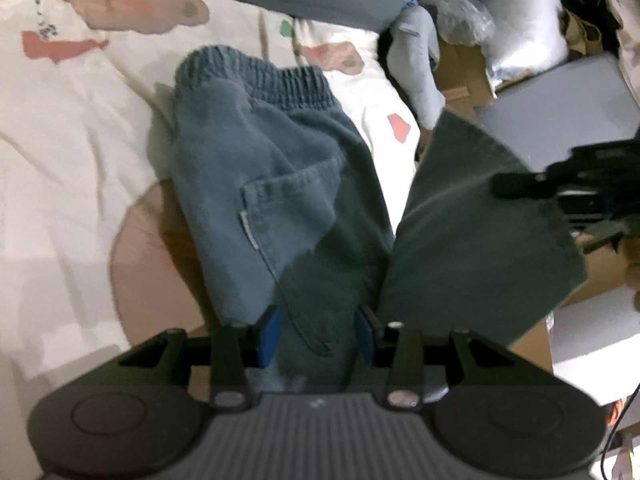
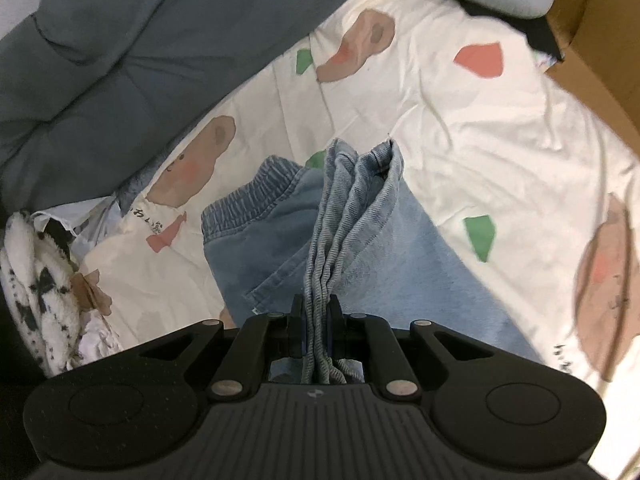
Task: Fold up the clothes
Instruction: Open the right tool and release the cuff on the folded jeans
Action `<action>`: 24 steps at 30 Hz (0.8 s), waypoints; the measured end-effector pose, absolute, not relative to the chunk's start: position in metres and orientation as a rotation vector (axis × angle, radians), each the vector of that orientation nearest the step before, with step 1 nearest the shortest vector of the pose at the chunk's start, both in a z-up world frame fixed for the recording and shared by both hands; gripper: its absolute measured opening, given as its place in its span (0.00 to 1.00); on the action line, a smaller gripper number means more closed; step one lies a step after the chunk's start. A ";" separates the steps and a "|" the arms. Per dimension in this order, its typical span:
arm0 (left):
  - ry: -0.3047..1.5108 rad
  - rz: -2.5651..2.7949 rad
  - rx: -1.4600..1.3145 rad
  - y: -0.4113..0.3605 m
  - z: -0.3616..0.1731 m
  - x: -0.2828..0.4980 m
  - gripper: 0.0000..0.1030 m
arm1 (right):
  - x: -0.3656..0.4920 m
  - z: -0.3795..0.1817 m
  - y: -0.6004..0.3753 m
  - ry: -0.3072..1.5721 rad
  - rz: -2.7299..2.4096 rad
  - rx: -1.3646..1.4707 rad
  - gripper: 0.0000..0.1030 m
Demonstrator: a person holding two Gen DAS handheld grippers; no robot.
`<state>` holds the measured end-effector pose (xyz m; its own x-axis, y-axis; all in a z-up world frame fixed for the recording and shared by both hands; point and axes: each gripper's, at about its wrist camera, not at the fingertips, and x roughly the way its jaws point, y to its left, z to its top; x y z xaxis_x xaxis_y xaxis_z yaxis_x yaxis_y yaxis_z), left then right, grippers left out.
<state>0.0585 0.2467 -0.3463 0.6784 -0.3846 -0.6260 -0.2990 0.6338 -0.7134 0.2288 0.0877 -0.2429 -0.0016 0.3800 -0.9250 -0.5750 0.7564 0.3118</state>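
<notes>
Blue denim trousers [image 1: 248,168] with an elastic waistband lie on the white patterned bed sheet [image 1: 60,160]. My left gripper [image 1: 319,330] is shut on a thick fold of the denim between its blue pads [image 1: 272,332]. A dark trouser leg [image 1: 472,232] is lifted to the right, with my right gripper [image 1: 516,186] holding it by its upper edge. In the right wrist view, my right gripper [image 2: 316,320] is shut on a bunched, pleated leg end [image 2: 352,208]. Below it lie the waistband [image 2: 256,196] and the rest of the trousers.
A grey quilt [image 2: 100,60] covers the far side of the bed. Grey plush toys [image 1: 416,60], cardboard boxes [image 2: 592,40] and a grey flat case [image 1: 560,112] stand past the bed's edge. A black-and-white spotted plush [image 2: 36,280] lies at the left.
</notes>
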 end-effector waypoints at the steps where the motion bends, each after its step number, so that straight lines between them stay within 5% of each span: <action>1: 0.851 -0.049 -0.913 0.249 -0.345 0.057 0.41 | 0.229 -0.248 0.092 1.386 0.756 -0.172 0.08; 7: 0.829 -0.006 -0.912 0.264 -0.338 0.049 0.41 | 0.232 -0.276 0.119 1.437 0.763 -0.139 0.13; 11: 0.815 0.022 -0.911 0.275 -0.333 0.043 0.41 | 0.229 -0.265 0.133 1.447 0.817 -0.126 0.30; 24: 0.782 0.074 -0.843 0.297 -0.292 0.030 0.43 | 0.229 -0.187 0.118 1.298 0.874 -0.168 0.39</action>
